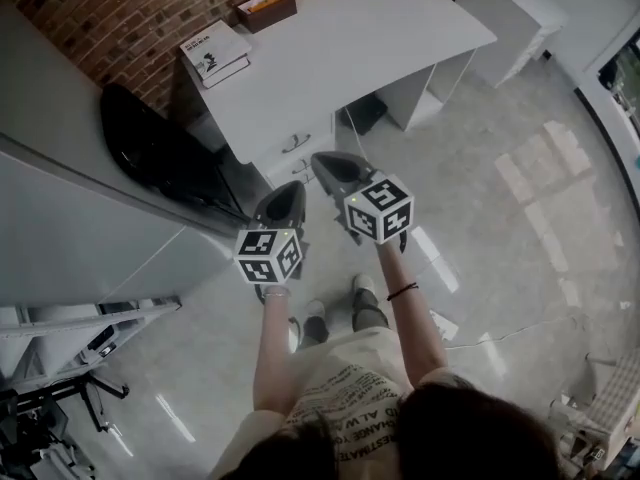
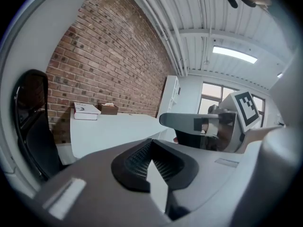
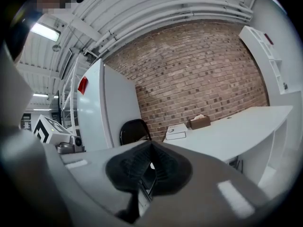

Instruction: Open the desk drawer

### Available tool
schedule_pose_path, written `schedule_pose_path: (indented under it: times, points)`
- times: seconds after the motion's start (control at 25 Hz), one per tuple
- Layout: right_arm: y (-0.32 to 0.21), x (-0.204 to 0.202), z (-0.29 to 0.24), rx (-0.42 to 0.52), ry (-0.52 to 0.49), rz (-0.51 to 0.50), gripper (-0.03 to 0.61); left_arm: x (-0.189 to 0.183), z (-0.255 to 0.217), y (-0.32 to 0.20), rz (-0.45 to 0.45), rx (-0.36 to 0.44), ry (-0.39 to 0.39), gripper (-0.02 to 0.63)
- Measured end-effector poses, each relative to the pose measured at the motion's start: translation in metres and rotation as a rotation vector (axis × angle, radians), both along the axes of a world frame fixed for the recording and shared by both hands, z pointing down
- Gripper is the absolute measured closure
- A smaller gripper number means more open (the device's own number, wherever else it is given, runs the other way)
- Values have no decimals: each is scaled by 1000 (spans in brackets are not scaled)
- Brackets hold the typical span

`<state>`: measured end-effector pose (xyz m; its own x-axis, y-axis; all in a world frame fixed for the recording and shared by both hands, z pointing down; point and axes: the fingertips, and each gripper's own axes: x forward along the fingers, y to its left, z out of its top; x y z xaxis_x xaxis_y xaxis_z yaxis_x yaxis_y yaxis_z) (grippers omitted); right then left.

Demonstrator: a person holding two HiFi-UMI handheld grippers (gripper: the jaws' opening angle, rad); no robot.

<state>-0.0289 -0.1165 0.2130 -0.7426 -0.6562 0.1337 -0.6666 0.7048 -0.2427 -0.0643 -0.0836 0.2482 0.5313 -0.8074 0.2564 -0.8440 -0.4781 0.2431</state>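
In the head view a glossy black chair [image 1: 160, 153] with a rounded back stands at nine o'clock of the grippers, against the rough red brick wall [image 1: 130, 8]. At eleven o'clock a thick white book [image 1: 215, 51] and a brown box of tissues [image 1: 265, 8] lie on the far side of the desk [image 1: 380, 38], a smooth white slab with a curved edge.

The desk drawer [image 1: 300, 150] sits under the near edge of the top, a flat white front with a small metal handle. It looks closed and lies at twelve o'clock of the left gripper [image 1: 292, 190], near it but not touched.

The left gripper's own view [image 2: 151, 148] shows matte grey jaws with black ribbed pads [image 2: 137, 162] brought together at the tips, nothing between them. The right gripper [image 1: 322, 163], just beside it at two o'clock, also has its ribbed pads [image 3: 165, 167] drawn together and empty [image 3: 150, 148]. Each carries a cube with black-and-white square markers. At three o'clock spreads a polished, pale tiled floor [image 1: 500, 198] with reflections.
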Motion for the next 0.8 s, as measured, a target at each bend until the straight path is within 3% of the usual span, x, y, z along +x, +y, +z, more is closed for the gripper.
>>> schedule_pose_path:
  times: [0.4, 0.8]
  points:
    - [-50, 11, 52, -51, -5, -164, 577, 18, 44, -44, -136, -38, -8, 612]
    - [-98, -1, 139, -166, -66, -164, 577, 1, 136, -84, -162, -141, -1, 612]
